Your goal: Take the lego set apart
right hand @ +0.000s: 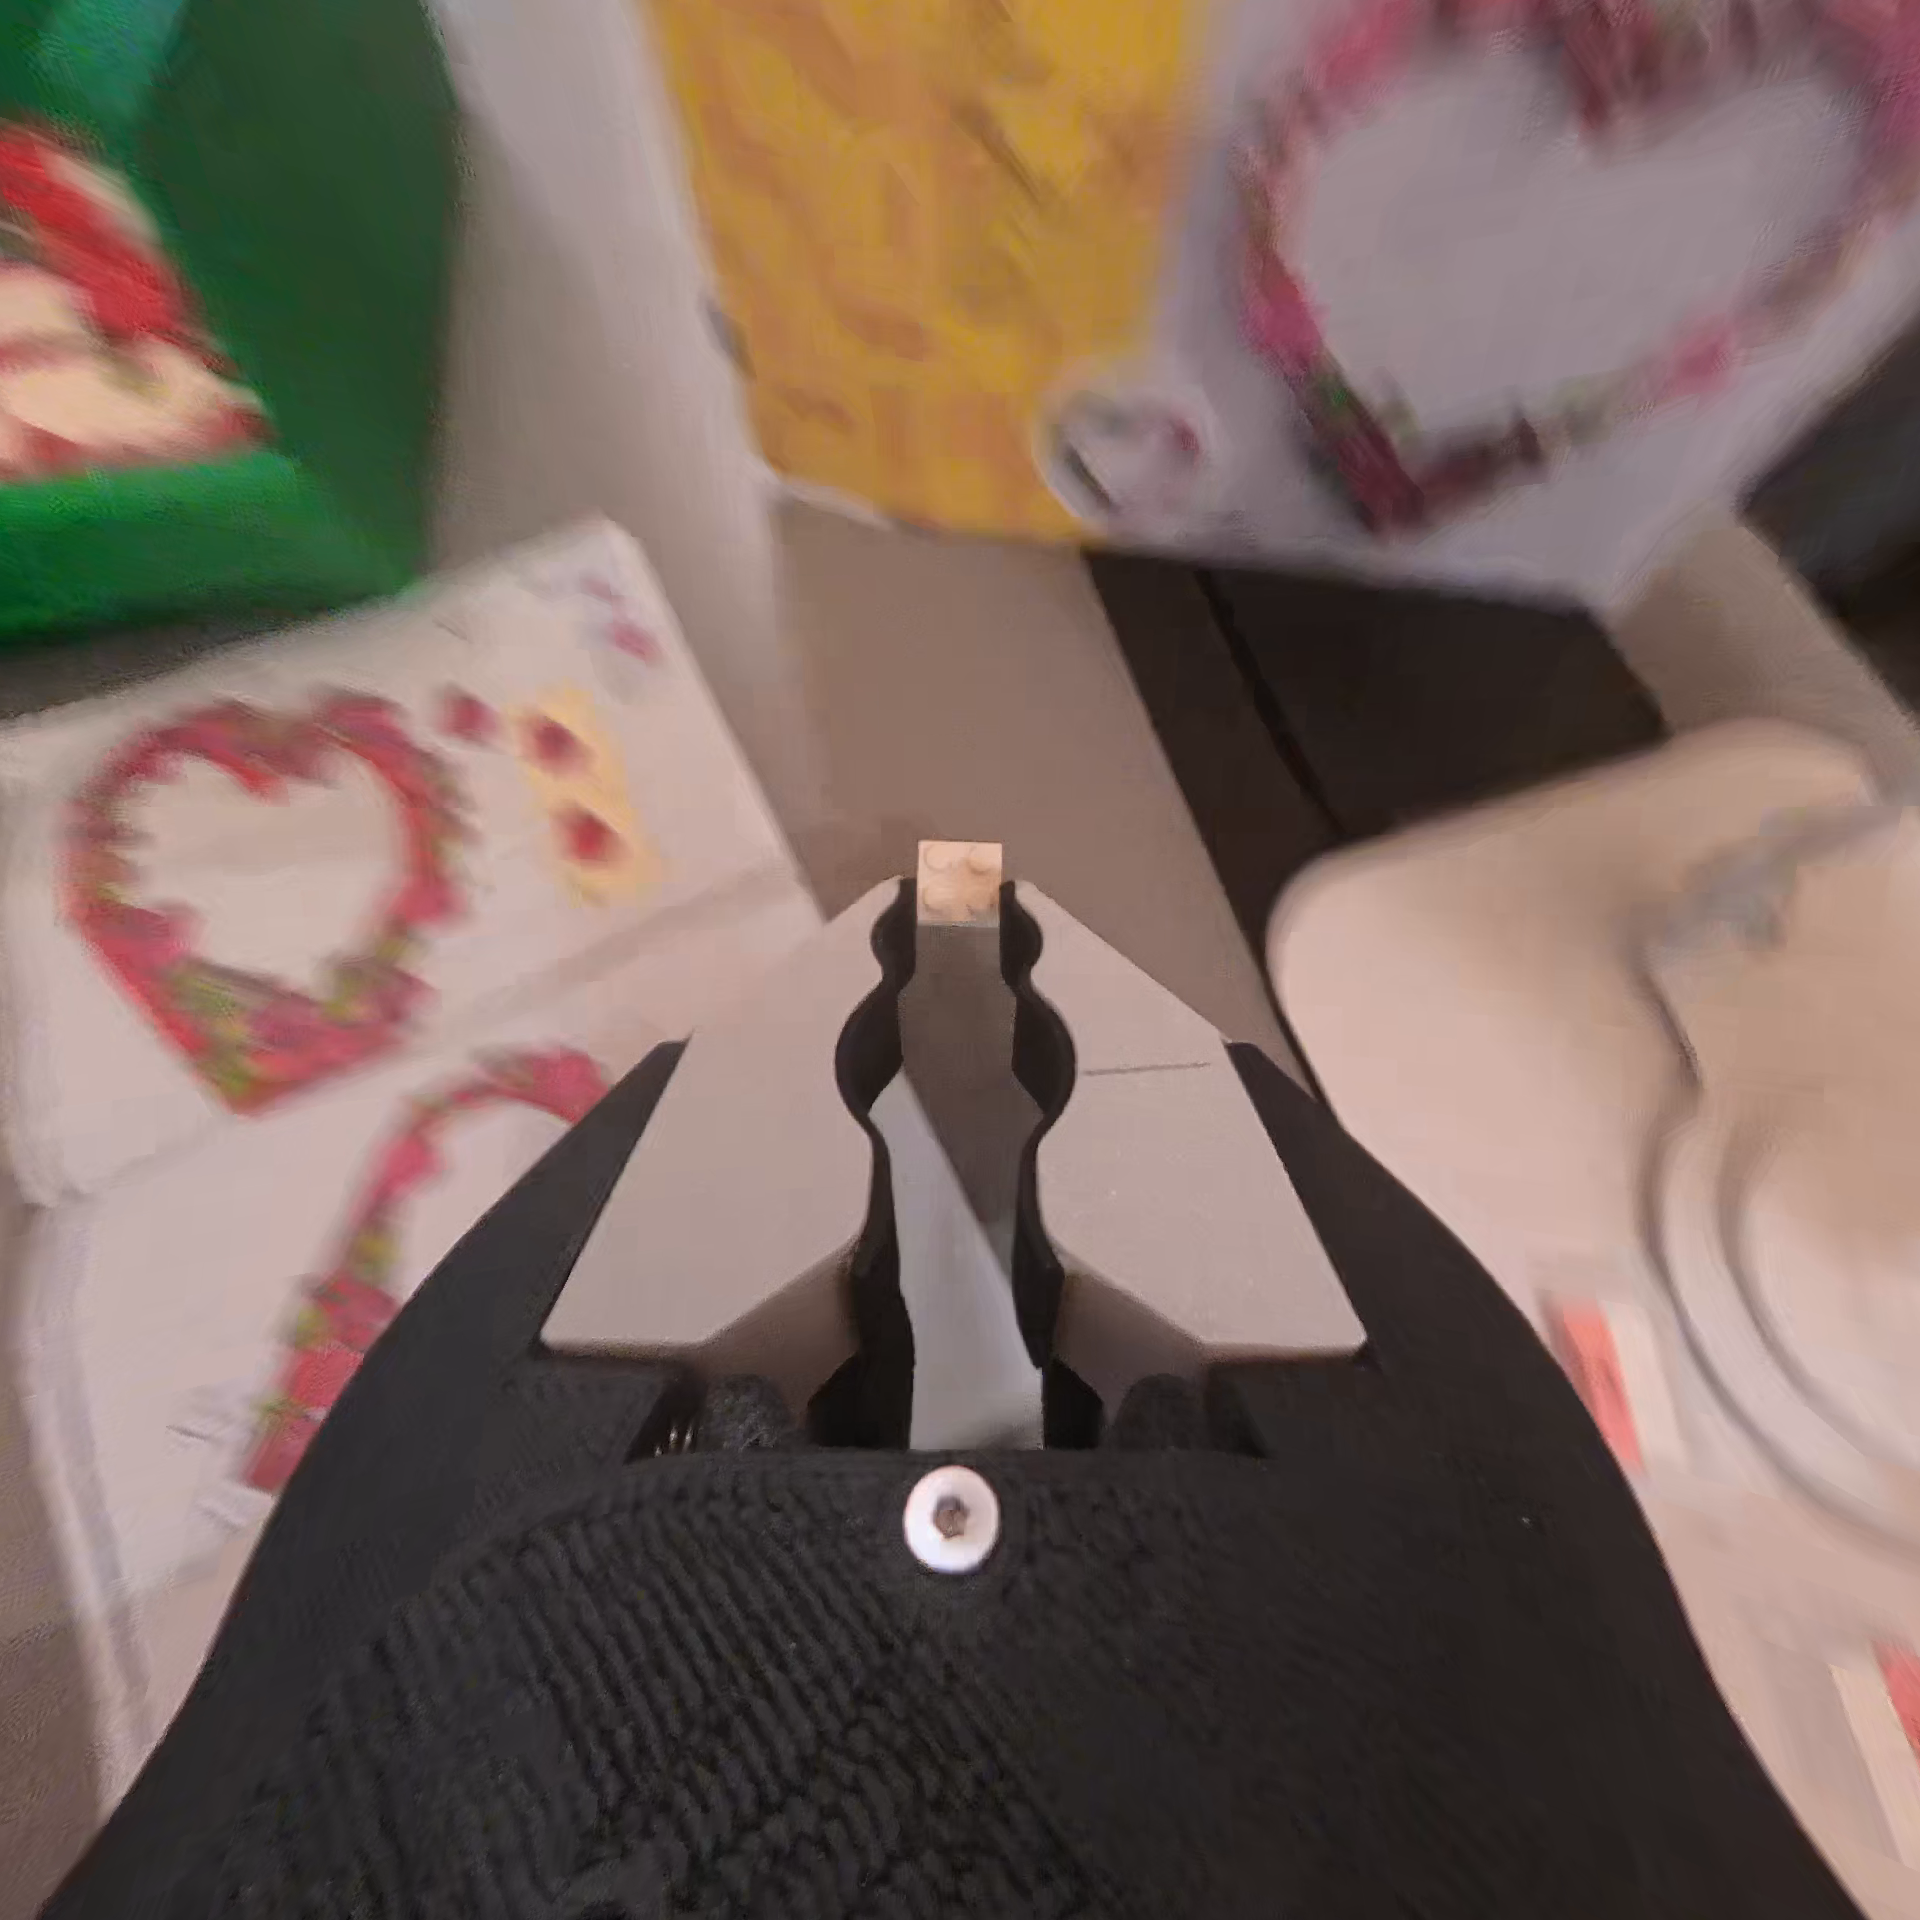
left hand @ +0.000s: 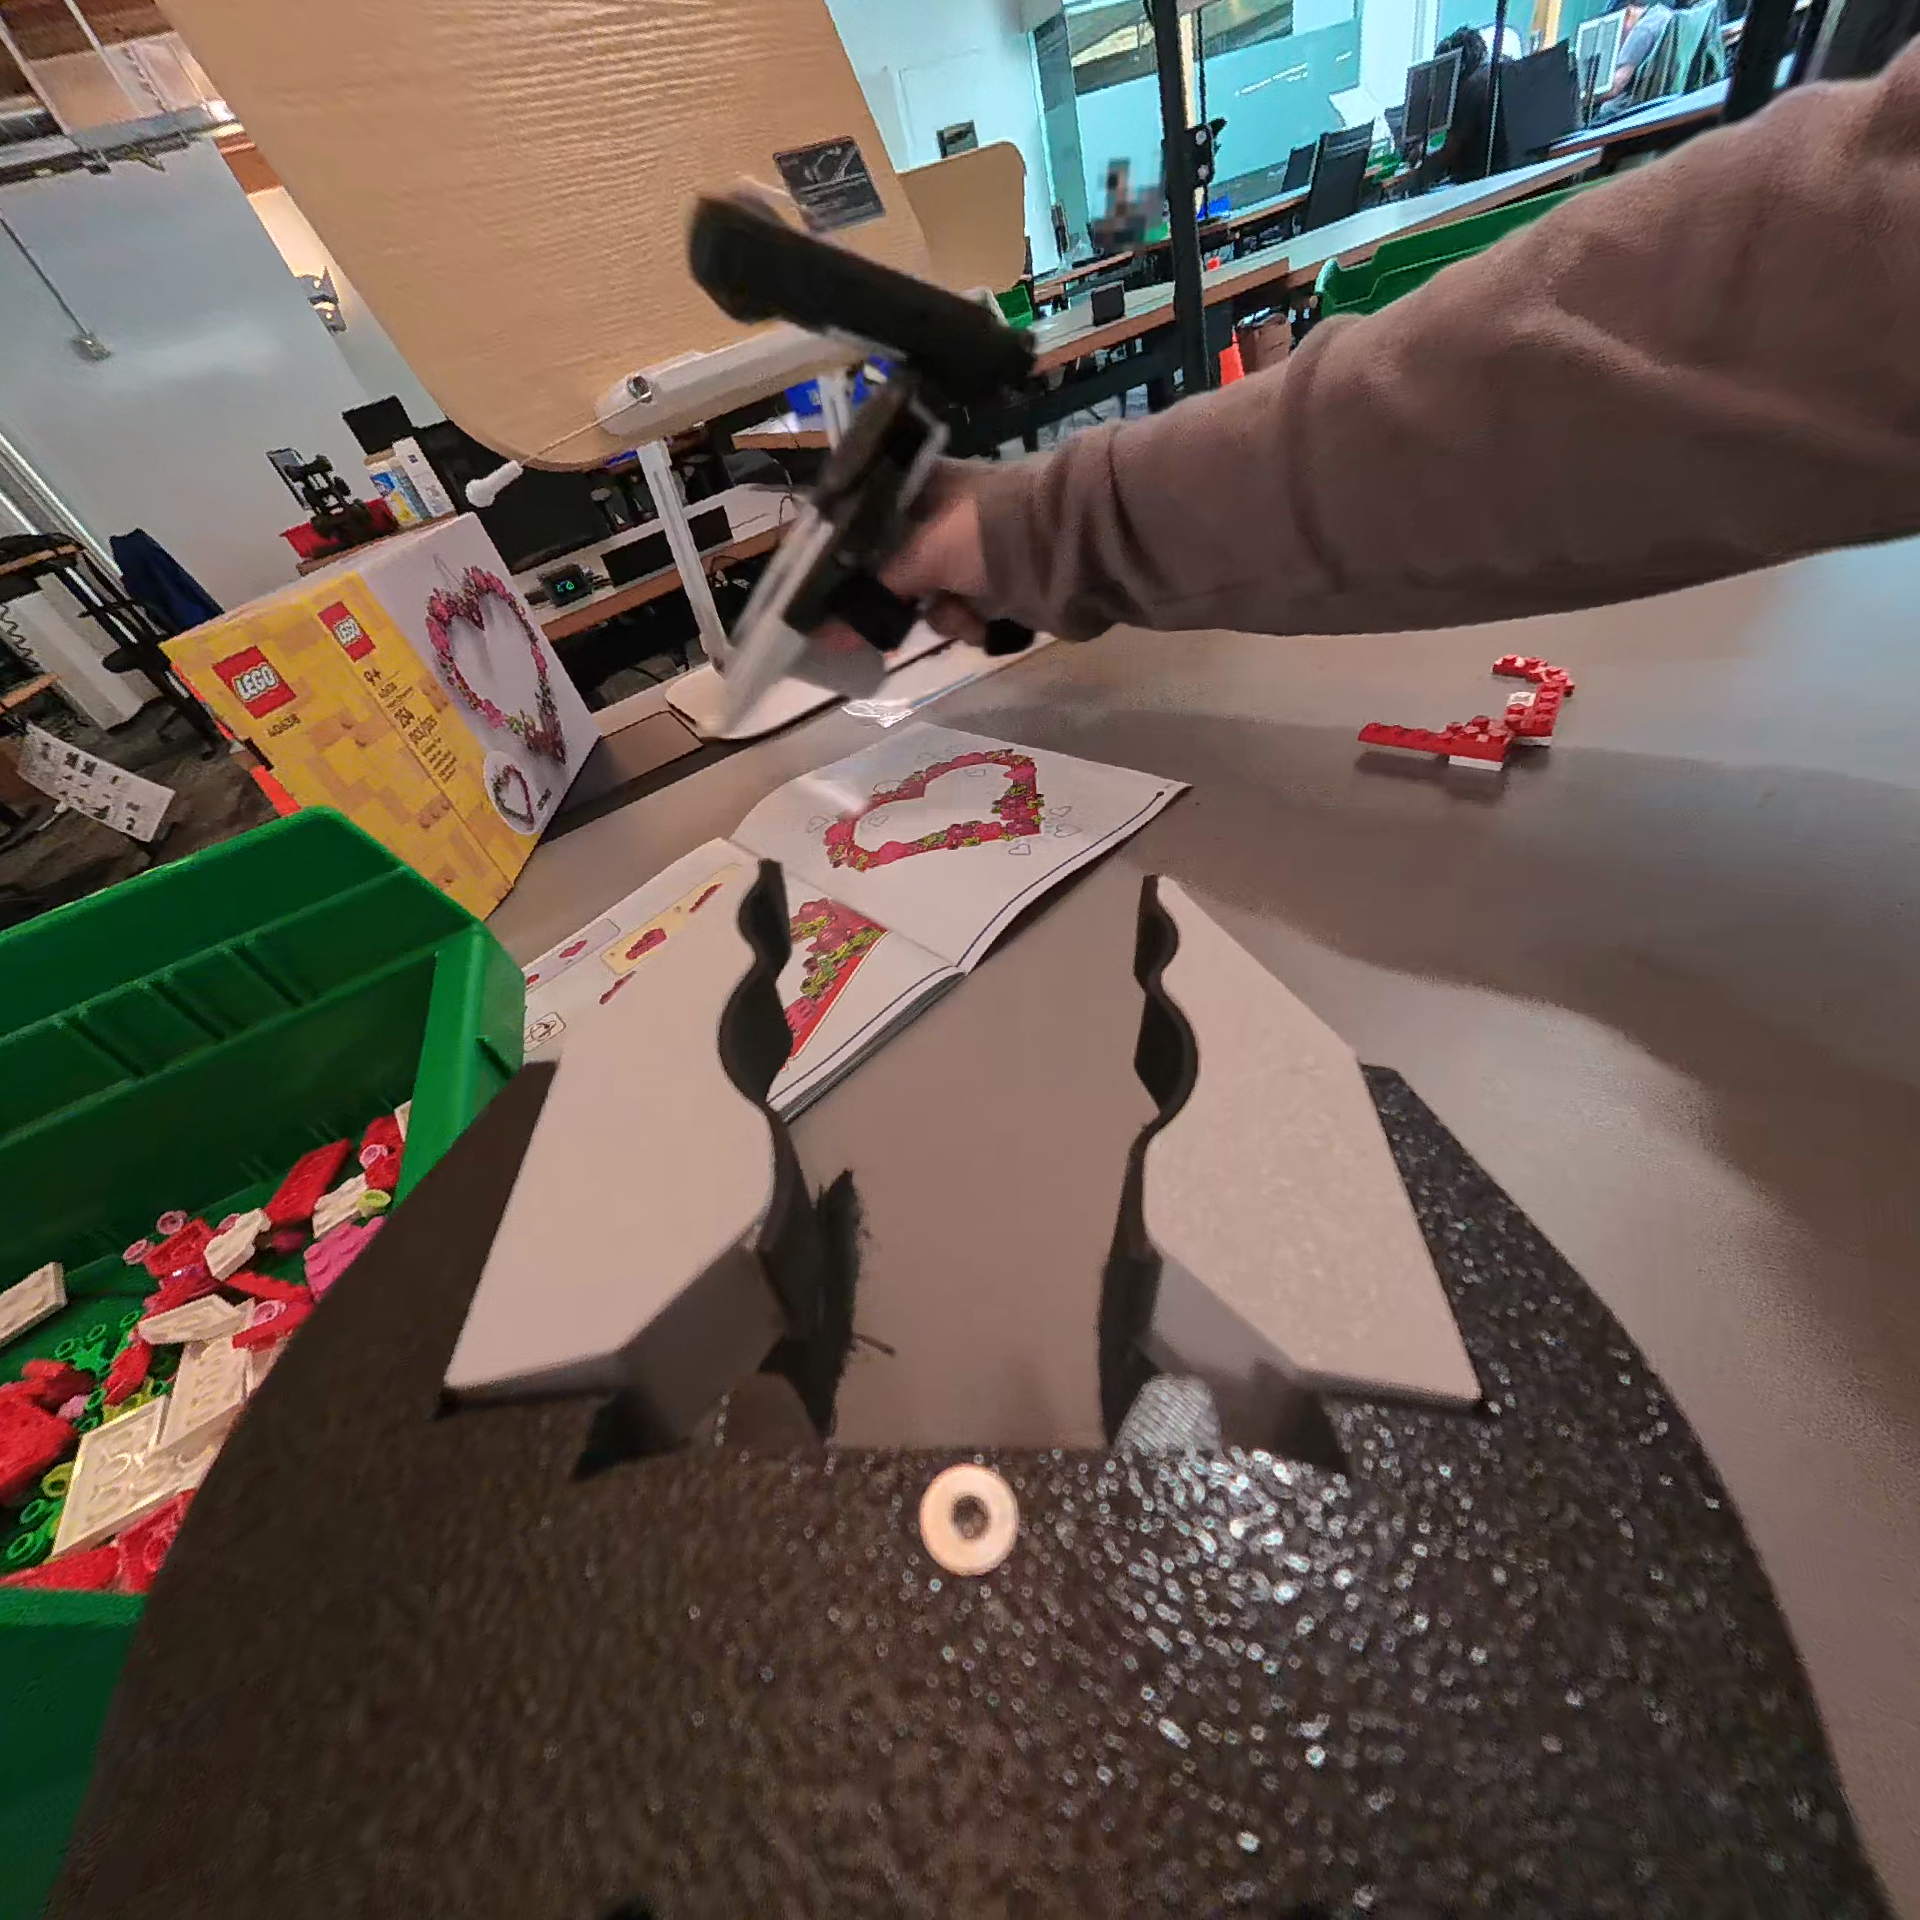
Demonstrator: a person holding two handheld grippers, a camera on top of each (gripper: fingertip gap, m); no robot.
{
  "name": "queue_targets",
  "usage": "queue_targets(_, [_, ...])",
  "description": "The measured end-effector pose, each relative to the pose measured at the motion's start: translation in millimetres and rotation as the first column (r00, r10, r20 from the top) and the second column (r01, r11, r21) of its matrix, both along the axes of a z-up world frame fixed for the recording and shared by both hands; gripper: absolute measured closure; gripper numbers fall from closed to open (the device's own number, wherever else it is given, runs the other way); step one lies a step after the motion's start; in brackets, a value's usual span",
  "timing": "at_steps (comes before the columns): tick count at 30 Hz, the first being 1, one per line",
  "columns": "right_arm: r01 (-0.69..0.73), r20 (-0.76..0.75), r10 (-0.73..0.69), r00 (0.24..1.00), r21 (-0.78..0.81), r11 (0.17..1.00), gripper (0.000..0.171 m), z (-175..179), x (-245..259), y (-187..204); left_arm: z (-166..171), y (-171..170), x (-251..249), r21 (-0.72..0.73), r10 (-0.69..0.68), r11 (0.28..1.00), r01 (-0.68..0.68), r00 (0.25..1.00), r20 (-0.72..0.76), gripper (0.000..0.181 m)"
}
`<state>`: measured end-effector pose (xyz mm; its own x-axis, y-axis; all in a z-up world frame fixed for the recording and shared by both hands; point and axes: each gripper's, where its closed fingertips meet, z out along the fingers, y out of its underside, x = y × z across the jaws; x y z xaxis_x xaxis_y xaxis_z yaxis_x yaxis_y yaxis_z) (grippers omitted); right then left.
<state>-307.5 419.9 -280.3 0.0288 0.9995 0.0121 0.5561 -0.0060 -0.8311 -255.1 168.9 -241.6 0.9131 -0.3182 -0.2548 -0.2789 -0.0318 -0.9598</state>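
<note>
My left gripper [left hand: 961, 894] is open and empty, held low over the grey table beside the green bin [left hand: 260, 997]. A red lego piece [left hand: 1475, 722], the rest of the set, lies on the table far right. My right gripper [right hand: 961, 883] is shut on a small white lego plate [right hand: 959, 880] pinched at its fingertips. It hangs in the air over the booklet and box. It also shows in the left wrist view [left hand: 769, 665], held by a hand in a brown sleeve, tips pointing down-left.
The green bin holds several loose red, white, pink and green pieces [left hand: 156, 1351]. An open instruction booklet [left hand: 935, 883] lies mid-table. A yellow and white lego box [left hand: 395, 717] stands behind it. A white lamp base [left hand: 748, 707] sits beyond. Tip to tip, the grippers are about 25 cm apart.
</note>
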Motion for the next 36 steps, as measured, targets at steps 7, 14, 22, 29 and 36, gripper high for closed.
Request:
queue_targets(7, [-0.432,-0.089,0.439,0.894,0.084,0.898,0.157,62.3,-110.6,-176.4,0.6,-1.6,3.1,0.007,-0.024,1.0,0.024,1.0,0.004,0.116])
queue_targets(14, [-0.473,0.027,0.472,0.881,0.057,0.879,0.12,37.1,-133.5,-213.9,0.0,-1.2,-1.5,0.002,-0.007,1.0,0.007,1.0,0.011,0.115])
queue_targets(22, [-0.231,-0.021,0.237,0.971,0.15,0.961,0.12,68.3,7.8,-158.8,3.6,-5.7,8.3,0.017,-0.052,0.999,0.052,0.998,0.018,0.116])
queue_targets(29, [0.214,0.115,-0.225,0.967,0.103,0.971,0.122,0.1,231.3,-114.3,4.7,-10.3,25.8,0.025,-0.117,0.993,0.118,0.993,-0.02,0.117])
queue_targets(36, [0.16,0.042,-0.156,0.987,-0.118,0.98,0.127,-25.7,284.9,-170.5,-0.1,-10.1,26.1,0.007,-0.118,0.993,0.118,0.993,-0.023,0.118])
